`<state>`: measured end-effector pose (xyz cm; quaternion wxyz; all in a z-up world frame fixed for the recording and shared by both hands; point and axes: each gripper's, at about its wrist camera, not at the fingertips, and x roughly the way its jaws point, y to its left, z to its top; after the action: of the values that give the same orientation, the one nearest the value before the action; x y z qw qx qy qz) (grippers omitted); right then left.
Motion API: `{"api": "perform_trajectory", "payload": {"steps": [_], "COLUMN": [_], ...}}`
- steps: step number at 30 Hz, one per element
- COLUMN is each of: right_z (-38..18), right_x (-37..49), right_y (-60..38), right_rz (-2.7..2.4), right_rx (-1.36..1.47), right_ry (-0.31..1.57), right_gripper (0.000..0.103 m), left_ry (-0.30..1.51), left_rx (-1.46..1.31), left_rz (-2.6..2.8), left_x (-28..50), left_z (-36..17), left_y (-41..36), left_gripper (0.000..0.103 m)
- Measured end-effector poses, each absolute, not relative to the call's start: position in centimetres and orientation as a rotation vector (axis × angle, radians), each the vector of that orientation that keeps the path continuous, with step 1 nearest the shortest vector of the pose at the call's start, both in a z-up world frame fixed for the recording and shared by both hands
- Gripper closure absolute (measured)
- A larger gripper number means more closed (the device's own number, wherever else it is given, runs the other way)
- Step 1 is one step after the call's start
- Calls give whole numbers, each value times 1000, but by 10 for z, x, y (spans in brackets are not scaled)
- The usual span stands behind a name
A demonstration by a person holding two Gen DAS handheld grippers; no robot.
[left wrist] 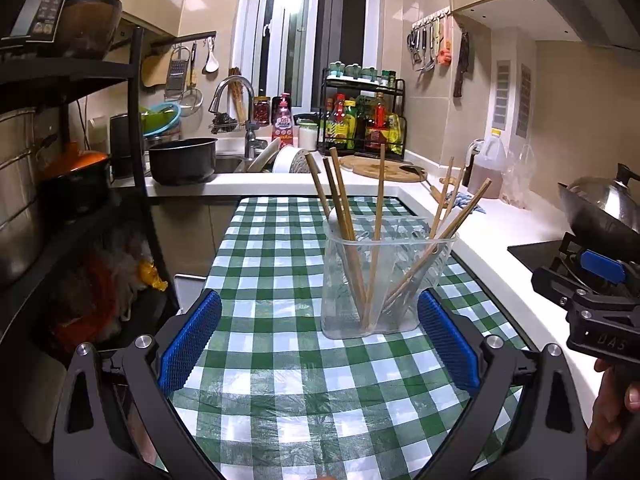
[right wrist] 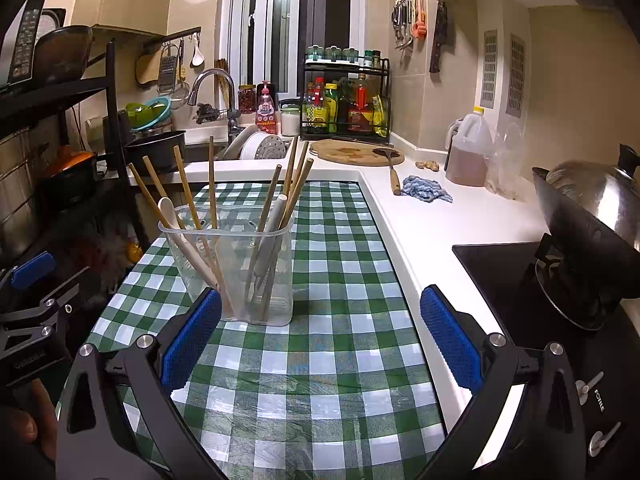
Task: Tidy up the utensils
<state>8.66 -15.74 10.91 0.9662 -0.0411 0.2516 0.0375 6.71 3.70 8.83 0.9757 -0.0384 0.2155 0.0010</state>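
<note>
Green-and-white checked oilcloth [left wrist: 280, 364] covers the narrow kitchen table beneath both grippers. Nearest the left wrist camera, the left gripper [left wrist: 319, 342] hangs low over the cloth with its blue-padded fingers spread wide and nothing between them. Seen from the right wrist camera, the right gripper [right wrist: 320, 338] is likewise released and empty, its left pad [right wrist: 192, 338] overlapping the near corner of the holder in that view; whether they touch is unclear. Just beyond the fingertips, a clear plastic utensil holder [left wrist: 386, 280] stands upright on the cloth. Bamboo chopsticks [left wrist: 376, 236] lean inside it, fanning outward, and a white spoon [right wrist: 176, 224] and a grey-handled utensil [right wrist: 270, 236] rest among them. Past the table, the white countertop [right wrist: 432, 220] carries a blue rag [right wrist: 426, 191], a round wooden cutting board [right wrist: 352, 151] and a jug of brown liquid [right wrist: 468, 152]. Farther back are the sink faucet [right wrist: 212, 88] and a black condiment rack [right wrist: 346, 98].
</note>
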Motion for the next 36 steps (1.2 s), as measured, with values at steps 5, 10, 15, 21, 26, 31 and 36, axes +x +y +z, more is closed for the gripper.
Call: {"api": "perform_trajectory", "payload": {"steps": [5,10,15,21,26,31,36], "right_z": [109,109,109,109,109,110,109], "right_x": [87,86,86,86,87,86,87], "right_y": [-157,-157,-157,-157,-157,-156,-156], "right_rz": [75,75,74,76,77,77,78], "right_rx": [-81,-82,-83,-83,-83,-83,-82], "right_ry": [510,509,508,510,511,512,513], "right_gripper": [5,5,5,5,5,5,5], "left_ry": [442,449,448,448,448,448,448], "left_rx": [-74,-83,-82,-82,-82,-83,-81], "left_rz": [17,20,19,20,20,20,21], "left_x": [68,69,69,69,69,69,69], "left_z": [88,87,87,87,87,87,87], "left_y": [36,38,37,37,37,37,37], "left_gripper": [8,8,8,8,8,8,8]}}
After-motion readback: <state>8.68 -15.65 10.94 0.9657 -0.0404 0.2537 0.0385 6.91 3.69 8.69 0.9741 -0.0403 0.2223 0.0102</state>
